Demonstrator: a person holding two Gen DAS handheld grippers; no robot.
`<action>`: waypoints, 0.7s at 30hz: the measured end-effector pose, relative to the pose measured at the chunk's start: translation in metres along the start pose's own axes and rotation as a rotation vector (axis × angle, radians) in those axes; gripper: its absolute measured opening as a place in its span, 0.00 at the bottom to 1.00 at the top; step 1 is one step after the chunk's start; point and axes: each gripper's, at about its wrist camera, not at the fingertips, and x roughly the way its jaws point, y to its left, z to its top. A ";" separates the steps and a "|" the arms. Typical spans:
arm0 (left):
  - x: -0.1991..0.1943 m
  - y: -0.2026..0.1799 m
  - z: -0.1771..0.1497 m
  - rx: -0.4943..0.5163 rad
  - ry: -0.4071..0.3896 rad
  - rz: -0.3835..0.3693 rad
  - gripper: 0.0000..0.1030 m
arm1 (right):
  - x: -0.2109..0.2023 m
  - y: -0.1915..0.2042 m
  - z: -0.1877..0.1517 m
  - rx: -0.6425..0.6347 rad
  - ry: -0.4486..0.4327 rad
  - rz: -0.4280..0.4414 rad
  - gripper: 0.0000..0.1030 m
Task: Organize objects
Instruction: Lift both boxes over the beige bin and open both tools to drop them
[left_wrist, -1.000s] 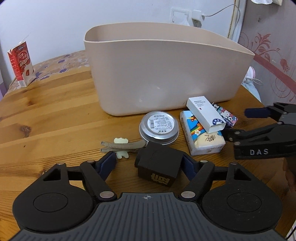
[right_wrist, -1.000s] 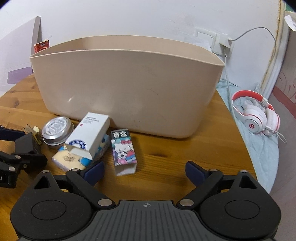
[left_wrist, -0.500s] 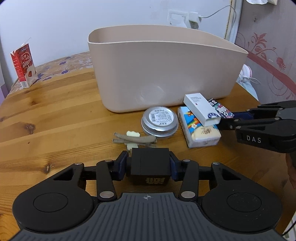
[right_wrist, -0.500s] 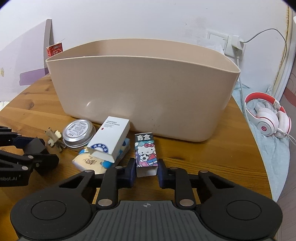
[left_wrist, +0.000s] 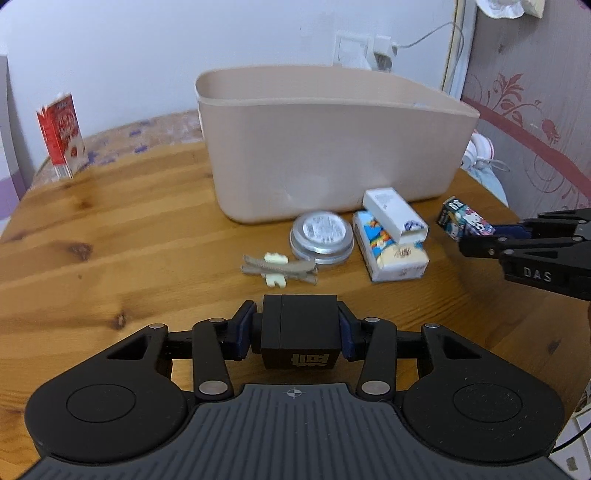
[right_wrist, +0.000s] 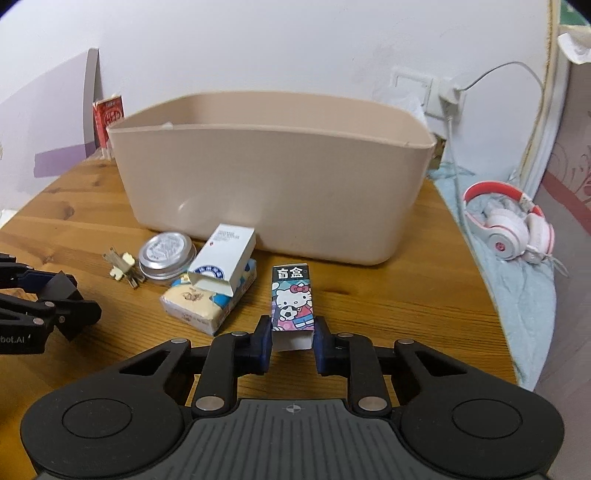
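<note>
With both tools loaded, the step in hand looks like lift-and-drop into the bin.

Left tool (left_wrist: 300, 334), bottom centre of the left view: clenched on the black box (left_wrist: 300, 341), pads on its two side faces, box level. It looks clear of the tabletop (left_wrist: 110, 236), though I can't tell for sure. Ahead lies the hair clip (left_wrist: 279, 268); raise straight up first so the box doesn't drag it.

Centre: tin (left_wrist: 322, 236) and tissue pack (left_wrist: 391, 251) with the white carton (left_wrist: 396, 218) resting across it, all just in front of the bin (left_wrist: 332, 147). Leave them for later passes.

Right tool (right_wrist: 291, 341), bottom centre of the right view: gripping the Hello Kitty box (right_wrist: 293, 301) at its near open end only. My read is a thin, crushable carton held far from its middle, so keep the squeeze light, avoid tilting, and clear the bin rim before letting go.
</note>
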 end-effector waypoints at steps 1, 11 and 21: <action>-0.003 0.001 0.002 0.003 -0.012 0.001 0.45 | -0.005 0.000 0.000 0.002 -0.010 -0.003 0.21; -0.031 0.006 0.042 0.004 -0.128 -0.002 0.45 | -0.043 -0.002 0.020 0.026 -0.128 -0.031 0.21; -0.023 0.012 0.096 0.004 -0.229 -0.009 0.45 | -0.052 -0.002 0.067 0.022 -0.249 -0.074 0.21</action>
